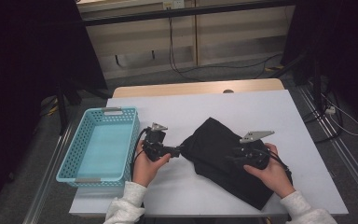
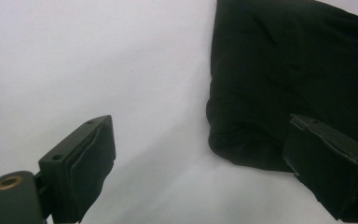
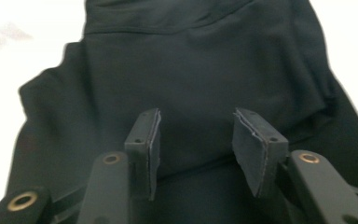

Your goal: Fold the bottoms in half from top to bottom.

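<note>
I am working with a black, soft, folded piece of clothing (image 1: 228, 156) that lies on the white table (image 1: 261, 107), toward the right side and near me. My left gripper (image 1: 176, 151) is at its left edge, and my fingers there are spread wide, with one finger (image 2: 328, 168) over the cloth's rounded fold and the other finger (image 2: 86, 163) over bare table. My right gripper (image 1: 237, 157) is above the middle of the cloth, and its fingers (image 3: 147, 149) are spread too, holding nothing, with dark cloth between and below them. A light blue plastic basket with little holes (image 1: 133, 135) sits to the left of my left hand, apart from the cloth. I think the cloth is light and floppy, so it will sag and slide open if I lift it by one spot. It will not break, and it does not look slippery. I think the best place to pinch is the thick folded edge on the left, where many layers come together, with my right fingers taking another fold to keep it neat. I cannot see any label, brand or writing on the cloth or the basket.
</note>
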Demonstrator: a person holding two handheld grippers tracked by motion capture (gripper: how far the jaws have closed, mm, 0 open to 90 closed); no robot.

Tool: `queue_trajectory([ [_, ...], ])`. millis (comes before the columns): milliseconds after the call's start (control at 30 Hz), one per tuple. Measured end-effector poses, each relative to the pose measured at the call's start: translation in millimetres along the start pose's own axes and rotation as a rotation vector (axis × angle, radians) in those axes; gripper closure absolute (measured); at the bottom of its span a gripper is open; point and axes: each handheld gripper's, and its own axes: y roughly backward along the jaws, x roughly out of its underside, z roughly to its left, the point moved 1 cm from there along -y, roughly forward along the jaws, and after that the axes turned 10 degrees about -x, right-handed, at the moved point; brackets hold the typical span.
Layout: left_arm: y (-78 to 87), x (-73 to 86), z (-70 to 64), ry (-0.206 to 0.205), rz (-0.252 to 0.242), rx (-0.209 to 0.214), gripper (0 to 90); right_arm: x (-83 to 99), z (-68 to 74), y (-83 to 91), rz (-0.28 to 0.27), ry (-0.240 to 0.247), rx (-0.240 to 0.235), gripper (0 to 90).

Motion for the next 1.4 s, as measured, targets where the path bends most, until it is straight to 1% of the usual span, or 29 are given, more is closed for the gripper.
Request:
queue_trajectory([
  [33,0.1,0.1,-0.2,-0.005,0.003,-0.001,9.6,0.2,2.2,-0.2,-0.004,0.004,-0.006,50.4],
  [100,-1.1,1.3,-0.8,-0.001,0.004,-0.002,9.5,0.3,8.3,-1.5,-0.006,0.034,-0.017,50.3],
  [133,-0.9,1.6,-0.7,-0.003,0.012,0.003,9.4,0.0,12.2,-2.8,-0.003,0.051,-0.023,50.4],
  [200,-0.9,2.0,-1.3,0.003,0.007,-0.002,9.4,-0.2,17.2,-5.7,-0.002,0.067,-0.039,51.3],
  [267,-0.2,1.7,-1.5,0.003,0.004,-0.001,9.1,0.5,22.3,-10.3,0.012,0.076,-0.049,53.5],
  [333,0.6,1.3,-1.5,0.002,0.003,0.002,9.1,2.5,26.5,-17.3,0.040,0.092,-0.061,54.1],
  [400,0.4,1.5,-1.1,-0.001,0.006,0.001,9.1,5.8,28.4,-23.6,0.060,0.108,-0.057,54.1],
  [433,0.4,1.5,-1.1,-0.001,0.006,0.001,9.1,5.8,28.4,-23.6,0.060,0.108,-0.057,54.1],
  [467,-0.5,2.1,-1.2,0.004,0.008,0.002,9.1,6.0,30.2,-24.3,0.059,0.140,-0.051,53.9],
  [500,-0.4,2.2,-0.5,-0.004,0.015,0.004,9.1,5.9,30.7,-24.4,0.063,0.146,-0.047,53.9],
  [567,-1.1,2.4,-1.1,0.002,0.010,0.000,9.1,6.2,31.0,-25.0,0.063,0.151,-0.044,54.6],
  [600,-1.1,2.4,-0.9,-0.002,0.013,0.001,9.1,7.3,30.7,-25.6,0.056,0.161,-0.032,60.7],
  [633,-1.1,2.4,-0.9,-0.002,0.013,0.001,9.1,7.7,29.5,-25.2,0.051,0.161,-0.028,63.1],
  [700,-0.8,2.1,-1.0,-0.008,0.012,0.001,9.1,7.8,25.7,-23.6,0.040,0.135,-0.033,69.4],
  [767,-0.7,1.9,-1.3,-0.004,0.009,0.000,9.1,7.1,22.1,-21.4,0.035,0.120,-0.039,79.1],
  [800,-0.7,1.7,-1.6,0.003,0.003,-0.002,9.1,6.7,20.5,-20.6,0.036,0.114,-0.051,82.2],
  [833,-0.6,1.6,-1.6,0.003,0.003,-0.001,9.1,6.2,19.6,-19.8,0.037,0.105,-0.056,83.4],
  [867,-0.5,1.5,-1.6,0.002,0.002,-0.002,9.1,5.5,18.9,-18.7,0.037,0.107,-0.054,85.0],
  [900,-0.5,1.5,-1.6,0.002,0.002,-0.002,9.1,5.5,18.9,-18.7,0.037,0.107,-0.054,85.0],
  [933,-0.4,1.4,-1.2,0.003,0.003,-0.002,9.1,3.8,18.1,-16.2,0.034,0.109,-0.054,86.9],
  [1000,0.0,1.5,-0.2,-0.003,0.007,-0.001,9.1,1.8,17.7,-12.8,0.022,0.104,-0.059,87.2],
  [1067,0.1,1.7,0.0,0.004,0.003,-0.002,9.1,0.0,18.8,-9.2,0.016,0.111,-0.065,87.3],
  [1233,1.6,1.0,1.0,0.001,0.006,0.003,9.1,-1.8,21.5,-3.8,0.012,0.121,-0.064,87.6],
  [1300,2.1,0.9,1.2,0.000,0.006,0.003,9.1,-1.8,22.2,-1.7,0.009,0.119,-0.078,87.6],
  [1400,2.0,1.2,1.2,0.005,0.001,-0.001,9.1,-1.6,22.1,0.7,0.008,0.121,-0.071,87.6],
])
